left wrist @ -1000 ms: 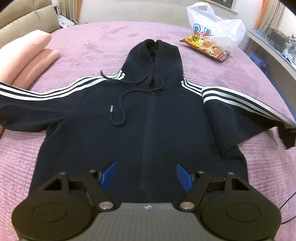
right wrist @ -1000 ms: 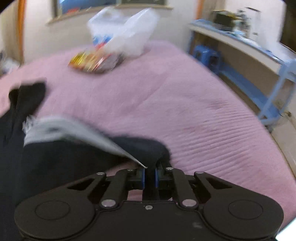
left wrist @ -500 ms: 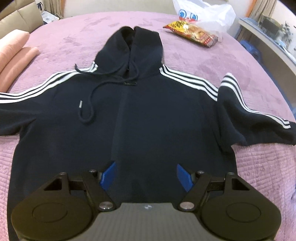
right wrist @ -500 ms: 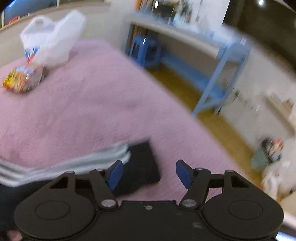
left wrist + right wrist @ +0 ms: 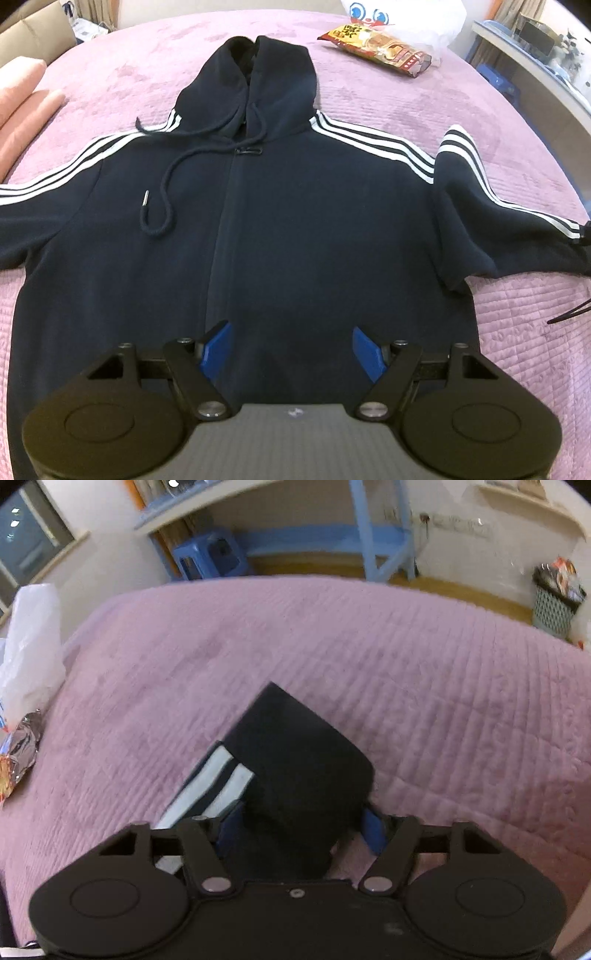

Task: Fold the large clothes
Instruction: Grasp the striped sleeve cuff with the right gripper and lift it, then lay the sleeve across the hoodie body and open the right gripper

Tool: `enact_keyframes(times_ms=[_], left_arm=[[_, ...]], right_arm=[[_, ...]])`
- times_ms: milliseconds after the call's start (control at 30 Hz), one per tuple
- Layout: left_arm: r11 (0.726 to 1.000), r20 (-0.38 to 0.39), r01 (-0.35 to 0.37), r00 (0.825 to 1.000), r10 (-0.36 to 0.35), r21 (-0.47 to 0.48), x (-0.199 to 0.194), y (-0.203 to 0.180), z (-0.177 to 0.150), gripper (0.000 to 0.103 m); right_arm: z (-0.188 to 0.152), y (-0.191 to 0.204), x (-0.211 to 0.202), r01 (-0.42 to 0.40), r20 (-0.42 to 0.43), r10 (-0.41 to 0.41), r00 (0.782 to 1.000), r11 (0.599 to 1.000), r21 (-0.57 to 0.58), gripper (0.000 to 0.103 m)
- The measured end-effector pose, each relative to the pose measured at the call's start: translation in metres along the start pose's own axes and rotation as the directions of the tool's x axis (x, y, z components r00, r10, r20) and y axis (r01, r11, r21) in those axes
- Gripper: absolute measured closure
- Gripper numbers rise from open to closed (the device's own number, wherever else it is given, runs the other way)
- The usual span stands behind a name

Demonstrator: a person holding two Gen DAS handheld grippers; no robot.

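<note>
A dark navy hoodie with white shoulder stripes lies face up on the purple bedspread, hood away from me, both sleeves spread out. My left gripper is open and empty, hovering over the hoodie's lower front. In the right wrist view the right sleeve's cuff lies flat on the bed, pointing away. My right gripper is open, its blue pads either side of the sleeve just behind the cuff, not closed on it.
A snack packet and a white plastic bag lie on the bed beyond the hood. A pink pillow sits at the left. The bed's right edge meets a blue shelf, stool and a waste basket.
My right gripper let go of the sleeve and opened; the sleeve now lies spread on the bed, and the gripper has come down over its cuff. The left gripper stayed open, drifting slightly.
</note>
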State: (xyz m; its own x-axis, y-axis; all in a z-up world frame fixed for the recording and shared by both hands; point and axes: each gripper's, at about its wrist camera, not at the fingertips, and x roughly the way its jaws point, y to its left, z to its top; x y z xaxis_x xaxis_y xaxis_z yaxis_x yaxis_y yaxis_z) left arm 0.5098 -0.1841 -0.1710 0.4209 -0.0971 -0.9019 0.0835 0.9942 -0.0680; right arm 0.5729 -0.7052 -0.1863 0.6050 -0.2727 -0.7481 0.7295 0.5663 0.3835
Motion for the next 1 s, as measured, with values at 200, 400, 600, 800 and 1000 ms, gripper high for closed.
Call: enact_keyframes(times_ms=[200, 400, 600, 800, 1000], left_arm=[[1.0, 0.01, -0.015, 1.0, 0.015, -0.018, -0.008, 0.015, -0.003, 0.03], [0.997, 0.029, 0.005, 1.0, -0.003, -0.074, -0.014, 0.042, -0.008, 0.03], [0.998, 0.029, 0.031, 0.999, -0.029, -0.061, -0.017, 0.065, -0.013, 0.033], [0.999, 0.088, 0.036, 0.996, -0.034, -0.022, -0.038, 0.114, -0.006, 0.038], [0.998, 0.138, 0.001, 0.99, 0.007, -0.064, -0.051, 0.177, 0.005, 0.038]], right_arm=[[0.002, 0.029, -0.083, 0.161, 0.299, -0.1, 0.949, 0.969, -0.187, 0.089], [-0.009, 0.052, -0.127, 0.374, 0.465, -0.224, 0.857, 0.89, -0.26, 0.089], [-0.072, 0.112, -0.153, 0.196, 0.377, -0.033, 0.926, 0.895, -0.401, 0.088], [-0.175, 0.214, -0.206, -0.147, 0.15, 0.278, 0.949, 0.808, -0.57, 0.088], [-0.284, 0.32, -0.237, -0.444, -0.116, 0.486, 0.866, 0.642, -0.625, 0.086]])
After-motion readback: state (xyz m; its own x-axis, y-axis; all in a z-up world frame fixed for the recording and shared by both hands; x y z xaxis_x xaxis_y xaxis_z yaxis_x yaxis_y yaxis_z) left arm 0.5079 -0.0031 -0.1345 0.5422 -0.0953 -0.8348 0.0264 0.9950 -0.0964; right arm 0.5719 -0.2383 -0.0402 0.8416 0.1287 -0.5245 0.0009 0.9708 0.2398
